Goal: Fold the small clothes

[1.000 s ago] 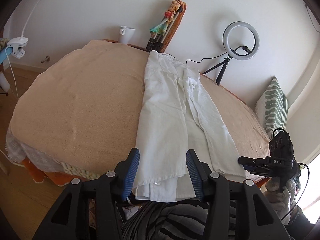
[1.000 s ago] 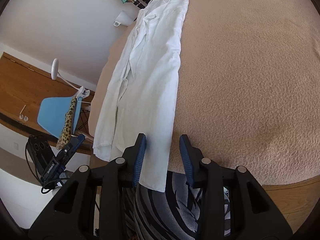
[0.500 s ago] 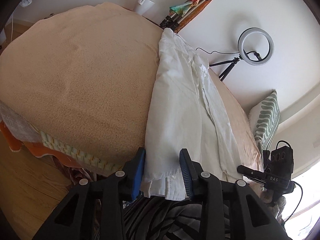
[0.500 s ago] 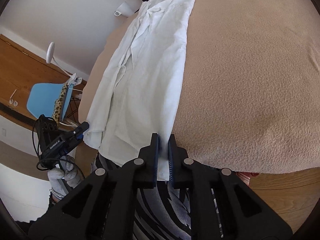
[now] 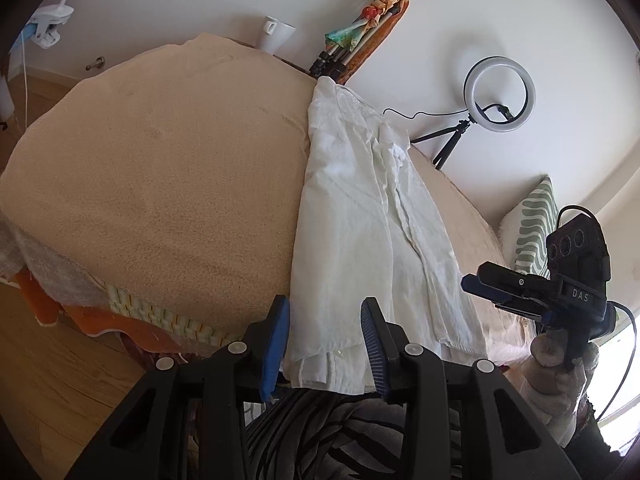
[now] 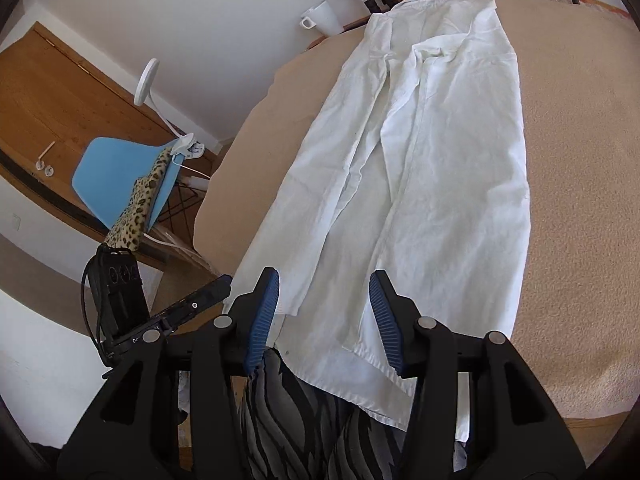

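A long white shirt [image 5: 360, 216] lies stretched across the tan-covered table [image 5: 160, 184], folded lengthwise, its hem hanging over the near edge. My left gripper [image 5: 325, 324] is open, its jaws either side of the hem's left part, not touching it. The right gripper [image 5: 520, 284] shows at the right of the left wrist view. In the right wrist view the shirt [image 6: 432, 168] runs away from me over the table [image 6: 580, 200]. My right gripper [image 6: 325, 310] is open over the hem. The left gripper [image 6: 192, 306] shows at lower left.
A white mug [image 5: 276, 34], a tripod bundle with colourful cloth [image 5: 360, 32] and a ring light [image 5: 498, 94] stand at the far edge. A striped cushion [image 5: 532, 228] is at right. A blue chair with leopard cloth [image 6: 132, 184] stands left of the table. My striped clothing [image 6: 304, 420] is below.
The right gripper was open, pinched shut on the shirt's hem edge half a second ago, and has opened again, shifting left over the hem. The left gripper stayed open at the hem.
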`<move>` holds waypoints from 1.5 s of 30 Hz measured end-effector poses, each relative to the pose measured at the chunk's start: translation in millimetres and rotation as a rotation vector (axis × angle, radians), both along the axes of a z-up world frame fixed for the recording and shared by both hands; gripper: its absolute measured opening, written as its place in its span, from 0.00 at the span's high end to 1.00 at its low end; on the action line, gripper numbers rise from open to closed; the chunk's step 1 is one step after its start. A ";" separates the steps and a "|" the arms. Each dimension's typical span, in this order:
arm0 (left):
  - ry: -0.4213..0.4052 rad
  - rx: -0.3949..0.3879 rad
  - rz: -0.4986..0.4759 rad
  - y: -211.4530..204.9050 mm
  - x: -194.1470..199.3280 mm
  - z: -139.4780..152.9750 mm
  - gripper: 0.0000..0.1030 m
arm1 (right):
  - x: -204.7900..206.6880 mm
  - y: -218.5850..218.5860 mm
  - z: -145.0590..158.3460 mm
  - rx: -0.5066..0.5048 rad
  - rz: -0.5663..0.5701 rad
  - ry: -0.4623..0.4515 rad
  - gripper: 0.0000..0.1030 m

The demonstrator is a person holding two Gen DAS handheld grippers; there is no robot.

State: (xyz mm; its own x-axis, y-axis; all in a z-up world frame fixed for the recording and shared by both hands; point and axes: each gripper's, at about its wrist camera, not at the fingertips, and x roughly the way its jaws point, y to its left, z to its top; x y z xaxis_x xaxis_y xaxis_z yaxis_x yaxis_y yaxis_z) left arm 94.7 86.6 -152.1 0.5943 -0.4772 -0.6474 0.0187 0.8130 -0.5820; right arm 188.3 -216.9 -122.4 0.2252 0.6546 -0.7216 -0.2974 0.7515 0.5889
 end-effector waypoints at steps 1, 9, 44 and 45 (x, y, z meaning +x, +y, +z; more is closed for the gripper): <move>-0.005 0.009 -0.002 0.8 -1.1 1.5 0.65 | 4.6 6.0 -6.3 0.010 0.004 0.019 0.52; -0.020 0.040 -0.043 4.6 -0.7 0.8 0.67 | 20.5 41.2 -41.8 0.040 0.025 0.098 0.52; -0.019 0.232 -0.168 -37.6 53.9 -10.5 0.68 | 1.2 48.5 -23.8 -0.063 0.000 0.011 0.78; -0.039 0.244 -0.165 -37.7 48.3 -12.2 0.68 | 0.5 48.8 -15.7 -0.086 0.008 -0.022 0.78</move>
State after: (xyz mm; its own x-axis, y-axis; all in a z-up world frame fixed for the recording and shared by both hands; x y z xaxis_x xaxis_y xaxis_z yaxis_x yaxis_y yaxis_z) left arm 143.0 48.9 -164.3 0.5486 -0.4023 -0.7329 0.1810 0.9130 -0.3656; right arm 188.8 -168.1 -138.1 0.2362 0.5921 -0.7704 -0.3157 0.7966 0.5155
